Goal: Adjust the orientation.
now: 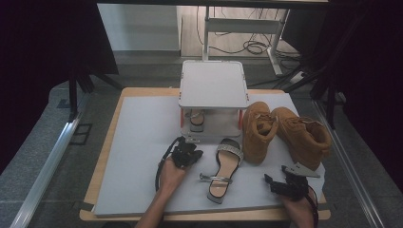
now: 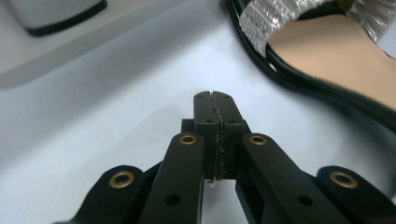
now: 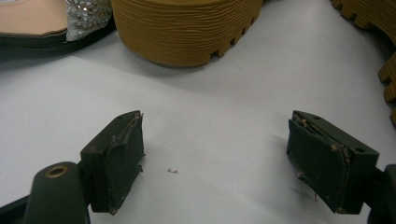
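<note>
Lying here: two sandals, two boots; left gripper jaws closed, right gripper apart.

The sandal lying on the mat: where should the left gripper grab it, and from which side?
Probably the sandal's thin side edge just below the glittery strap, approached from its left, where the left gripper sits shut. The sole lies flat and slim there; the jaws must open first.

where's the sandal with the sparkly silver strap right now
In the high view the black sandal with the glittery silver strap lies mid-mat, between the left gripper and the tan suede boots.
</note>
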The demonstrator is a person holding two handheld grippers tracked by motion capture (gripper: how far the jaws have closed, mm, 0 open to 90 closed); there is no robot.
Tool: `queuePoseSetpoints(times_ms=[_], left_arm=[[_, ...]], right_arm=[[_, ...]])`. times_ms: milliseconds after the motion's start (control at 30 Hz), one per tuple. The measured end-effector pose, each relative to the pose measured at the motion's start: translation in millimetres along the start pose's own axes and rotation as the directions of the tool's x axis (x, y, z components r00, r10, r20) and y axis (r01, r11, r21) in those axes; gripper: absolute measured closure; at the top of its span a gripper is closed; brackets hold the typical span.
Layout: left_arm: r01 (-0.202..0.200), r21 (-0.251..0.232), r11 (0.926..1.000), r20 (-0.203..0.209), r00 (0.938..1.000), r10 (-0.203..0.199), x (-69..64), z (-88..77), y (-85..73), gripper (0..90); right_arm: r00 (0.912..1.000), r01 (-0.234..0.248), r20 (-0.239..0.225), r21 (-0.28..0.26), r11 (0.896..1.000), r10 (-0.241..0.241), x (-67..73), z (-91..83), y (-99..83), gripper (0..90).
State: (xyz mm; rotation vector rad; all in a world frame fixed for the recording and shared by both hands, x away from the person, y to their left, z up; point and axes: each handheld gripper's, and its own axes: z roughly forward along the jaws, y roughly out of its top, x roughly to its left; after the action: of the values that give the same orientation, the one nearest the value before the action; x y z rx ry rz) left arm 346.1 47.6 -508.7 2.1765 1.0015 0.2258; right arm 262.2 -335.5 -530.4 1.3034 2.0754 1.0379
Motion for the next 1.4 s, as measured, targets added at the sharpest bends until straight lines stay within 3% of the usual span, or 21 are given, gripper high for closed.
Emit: queuePoseSetpoints(times_ms=[167,400,700,933,1267,1400], left_arm=[[0.005,-0.001,1.0000,-0.011,0.9999,-0.005,-2.3,-9.7,-13.7,83.8],[0.000,0.002,1.0000,-0.029,0.9996,0.000,-5.1,-17.4,-25.6,83.8],[-0.001,-0.003,1.0000,-0.024,0.9997,0.001,-7.8,-28.9,-36.1,87.1],[0.001,-0.005,1.0000,0.004,1.0000,-0.001,-15.5,-41.4,-51.1,89.7],[-0.013,-0.014,0.9998,0.043,0.9990,0.013,-36.3,-56.3,-74.9,89.7],[-0.055,-0.018,0.9983,0.074,0.9957,0.056,-49.2,-60.7,-78.7,89.7]], right_arm=[[1.0000,0.001,0.000,0.001,1.000,-0.001,0.0,-0.1,0.0,19.6],[1.0000,0.001,0.000,0.001,1.000,-0.001,0.0,-0.1,0.0,19.6],[1.0000,0.001,0.000,0.001,1.000,-0.001,-0.1,-0.1,0.0,19.7],[1.0000,0.001,0.000,0.001,1.000,-0.001,0.0,-0.1,0.0,19.6],[1.0000,0.001,0.001,0.001,1.000,-0.001,0.1,-0.1,0.1,19.6],[1.0000,0.000,0.001,0.001,1.000,0.000,0.1,0.0,0.0,19.6]])
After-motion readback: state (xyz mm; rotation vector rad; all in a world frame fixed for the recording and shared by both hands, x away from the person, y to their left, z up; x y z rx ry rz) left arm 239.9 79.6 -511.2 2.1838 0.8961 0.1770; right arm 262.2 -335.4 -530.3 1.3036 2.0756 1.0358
